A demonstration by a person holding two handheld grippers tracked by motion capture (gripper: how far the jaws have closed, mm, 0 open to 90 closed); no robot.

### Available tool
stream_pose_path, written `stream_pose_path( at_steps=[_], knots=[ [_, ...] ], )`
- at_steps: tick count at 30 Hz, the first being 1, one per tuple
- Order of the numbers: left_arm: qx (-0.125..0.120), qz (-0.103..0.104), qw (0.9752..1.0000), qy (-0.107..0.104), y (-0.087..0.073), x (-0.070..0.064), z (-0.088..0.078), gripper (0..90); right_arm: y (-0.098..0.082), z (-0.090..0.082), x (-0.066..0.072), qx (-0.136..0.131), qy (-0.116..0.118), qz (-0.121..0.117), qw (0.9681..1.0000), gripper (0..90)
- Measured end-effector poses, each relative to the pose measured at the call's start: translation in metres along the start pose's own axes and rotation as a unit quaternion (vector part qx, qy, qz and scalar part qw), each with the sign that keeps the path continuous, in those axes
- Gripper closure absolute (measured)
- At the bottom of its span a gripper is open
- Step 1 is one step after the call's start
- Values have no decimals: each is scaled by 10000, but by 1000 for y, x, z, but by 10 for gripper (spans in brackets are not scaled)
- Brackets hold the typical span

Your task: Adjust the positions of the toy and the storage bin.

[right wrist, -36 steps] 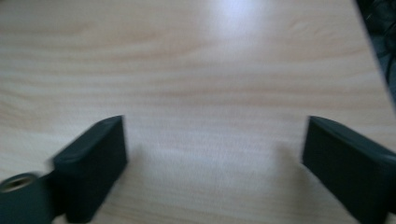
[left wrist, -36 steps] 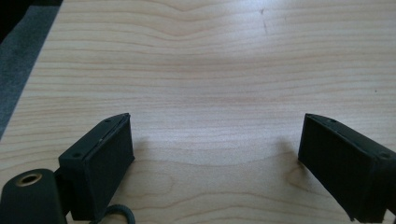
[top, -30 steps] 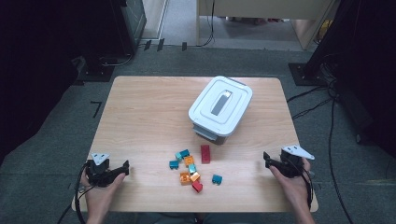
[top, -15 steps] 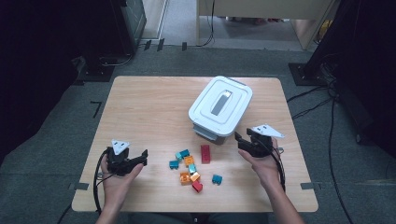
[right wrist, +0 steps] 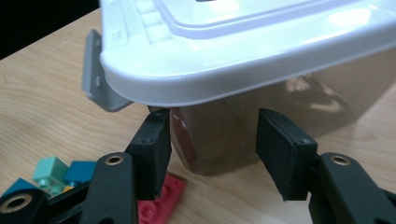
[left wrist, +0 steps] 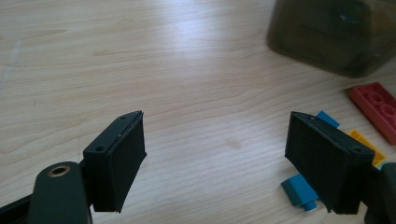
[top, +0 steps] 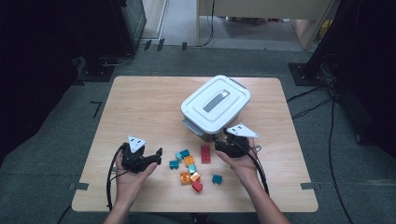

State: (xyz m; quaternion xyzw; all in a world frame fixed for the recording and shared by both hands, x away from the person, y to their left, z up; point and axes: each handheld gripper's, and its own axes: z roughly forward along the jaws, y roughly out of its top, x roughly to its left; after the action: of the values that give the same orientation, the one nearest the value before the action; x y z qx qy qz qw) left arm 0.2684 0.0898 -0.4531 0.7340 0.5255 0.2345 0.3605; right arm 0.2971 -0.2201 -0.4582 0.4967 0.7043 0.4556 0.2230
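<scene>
While both hands hover by the bricks, right gripper (top: 223, 143) jaws just narrowed, empty, facing the lidded box (top: 215, 103), left gripper (top: 158, 157) gaping, holding nothing, near the teal brick (top: 174, 164)

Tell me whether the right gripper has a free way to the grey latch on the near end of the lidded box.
Probably yes. The right gripper sits at the box's near corner, jaws open and empty, and the grey latch sticks out just beside them; only the lid's overhang is close.
</scene>
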Motion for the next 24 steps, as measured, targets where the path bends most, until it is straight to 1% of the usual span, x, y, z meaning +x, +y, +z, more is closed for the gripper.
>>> stream_pose_path(
  at_steps=[3,4,5,6,7,8,11,12,13,14,16,21,23,24],
  knots=[
    [-13,59,10000,-36,4,-8,3,198,4,7,10,0,57,-8,10000,471],
    [-41,70,10000,-56,6,-11,5,199,6,9,13,-10,77,-48,10000,472],
    [-72,73,9999,-79,10,-16,7,199,9,14,22,-13,208,-150,9997,467],
    [-105,53,9999,-89,12,-18,8,199,11,16,25,-6,281,-203,9994,455],
    [-105,53,9999,-89,12,-18,8,199,12,18,30,13,326,-266,9991,455],
    [-149,25,9998,-108,16,-21,10,199,14,19,33,-1,351,-301,9989,453],
    [-244,-6,9996,-125,25,-30,14,201,16,20,35,-25,374,-258,9990,452],
    [-316,-25,9994,-146,32,-37,18,204,16,20,34,-13,354,-207,9992,452],
    [-352,-26,9993,-148,35,-39,20,206,15,18,31,-1,333,-193,9993,452],
    [-352,-26,9993,-148,35,-39,20,208,15,18,31,-1,333,-193,9993,452],
    [-408,-78,9990,-131,38,-43,23,210,13,15,26,10,281,-175,9995,452],
    [-476,-421,9977,-230,47,-48,31,218,5,6,9,45,116,-43,9999,451],
    [-476,-492,9973,-266,52,-51,34,219,1,2,2,63,56,20,10000,450],
    [-471,-494,9973,-258,55,-53,36,219,0,1,-2,67,19,37,10000,450]
  ],
)
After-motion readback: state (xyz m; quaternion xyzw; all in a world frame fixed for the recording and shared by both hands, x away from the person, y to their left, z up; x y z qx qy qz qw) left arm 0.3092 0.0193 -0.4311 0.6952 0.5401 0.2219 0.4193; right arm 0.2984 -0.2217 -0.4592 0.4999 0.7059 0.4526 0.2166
